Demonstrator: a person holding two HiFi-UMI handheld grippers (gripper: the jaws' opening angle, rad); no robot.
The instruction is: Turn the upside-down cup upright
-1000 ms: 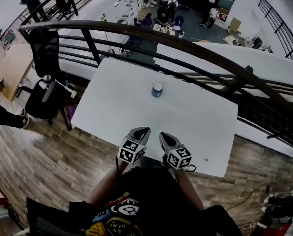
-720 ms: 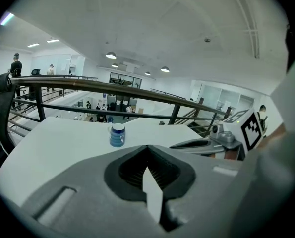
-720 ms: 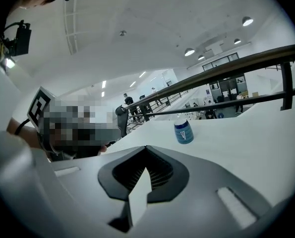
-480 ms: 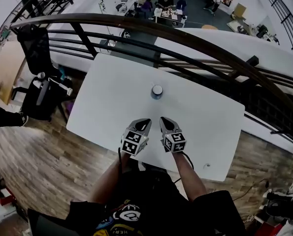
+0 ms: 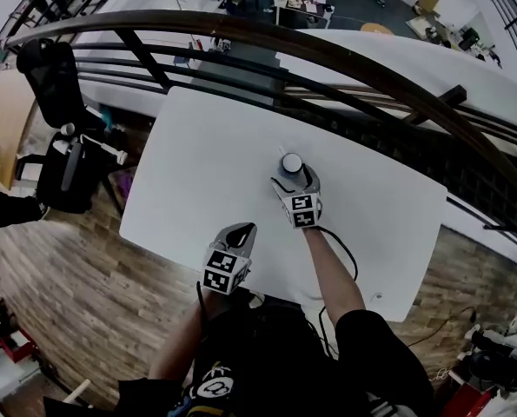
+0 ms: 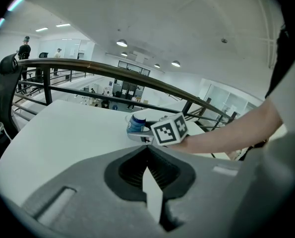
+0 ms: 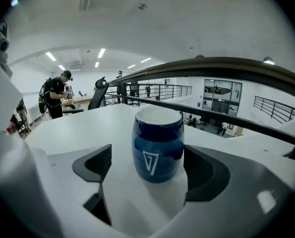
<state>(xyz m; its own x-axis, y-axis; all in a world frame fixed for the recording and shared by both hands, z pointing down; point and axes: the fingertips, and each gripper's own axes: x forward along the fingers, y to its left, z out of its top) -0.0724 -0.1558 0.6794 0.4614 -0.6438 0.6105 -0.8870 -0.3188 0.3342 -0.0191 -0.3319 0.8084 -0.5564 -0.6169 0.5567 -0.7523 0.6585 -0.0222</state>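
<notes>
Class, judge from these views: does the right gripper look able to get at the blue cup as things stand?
Probably yes: the cup stands between the opening jaws of the right gripper, not yet touched, with nothing in the way.

The cup point(image 7: 158, 145) reads to me as glazed ceramic: deep blue and glossy, with soft highlights on its wall, though its pale top face looks matt. The table point(image 5: 206, 172) is a smooth, matt white board. My left gripper point(image 6: 148, 151) is matt grey plastic, and its pads point(image 6: 132, 171) are black and finely ribbed, rubber-like. The floor point(image 5: 58, 268) is wood plank with plain grain showing. The railing point(image 5: 354, 69) has a brown, faintly shiny handrail over dark, matt metal bars. The shirt point(image 5: 267, 354) is black cloth.
</notes>
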